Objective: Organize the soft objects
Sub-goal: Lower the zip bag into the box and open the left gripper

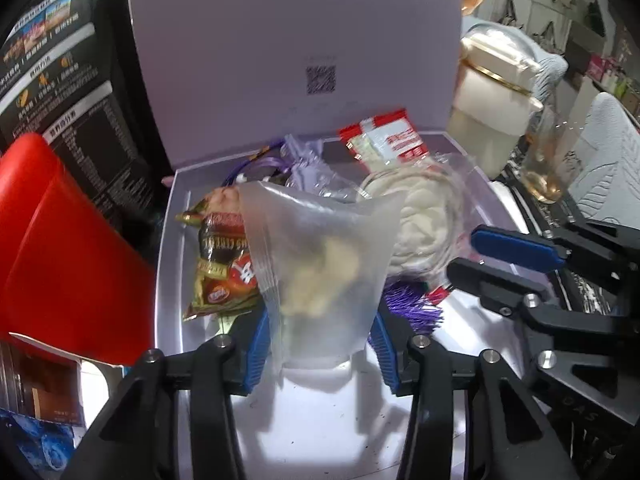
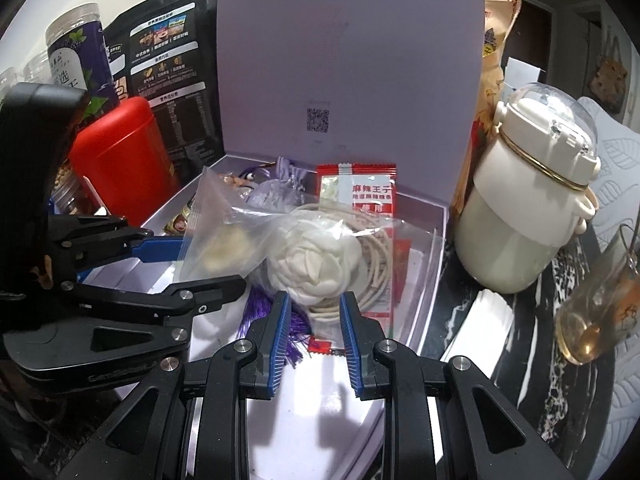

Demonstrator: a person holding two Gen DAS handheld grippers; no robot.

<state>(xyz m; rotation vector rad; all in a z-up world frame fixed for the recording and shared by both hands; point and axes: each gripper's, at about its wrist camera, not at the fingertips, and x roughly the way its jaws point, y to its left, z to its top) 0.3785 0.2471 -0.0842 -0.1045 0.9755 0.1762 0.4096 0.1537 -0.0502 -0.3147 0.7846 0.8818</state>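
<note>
A lavender gift box [image 1: 170,248] [image 2: 434,264] stands open, its lid [image 2: 348,60] upright behind. My left gripper [image 1: 320,352] [image 2: 212,264] is shut on a clear zip bag [image 1: 320,264] [image 2: 220,240] with a pale lump inside, held just over the box floor. My right gripper [image 2: 314,320] [image 1: 464,252] is shut on a clear bag holding a white fabric flower [image 2: 316,264] [image 1: 420,224] and a coiled cream cord, beside the zip bag. In the box lie a brown snack packet [image 1: 224,264], a red and white sachet [image 2: 360,192] [image 1: 380,136], a purple tassel [image 2: 260,316] and a lavender pouch [image 2: 276,192].
A red canister [image 2: 120,160] [image 1: 60,260] and a black printed bag [image 2: 168,80] stand left of the box. A cream flask [image 2: 528,216] and a glass [image 2: 596,312] with amber liquid stand on the right, on a dark marbled top.
</note>
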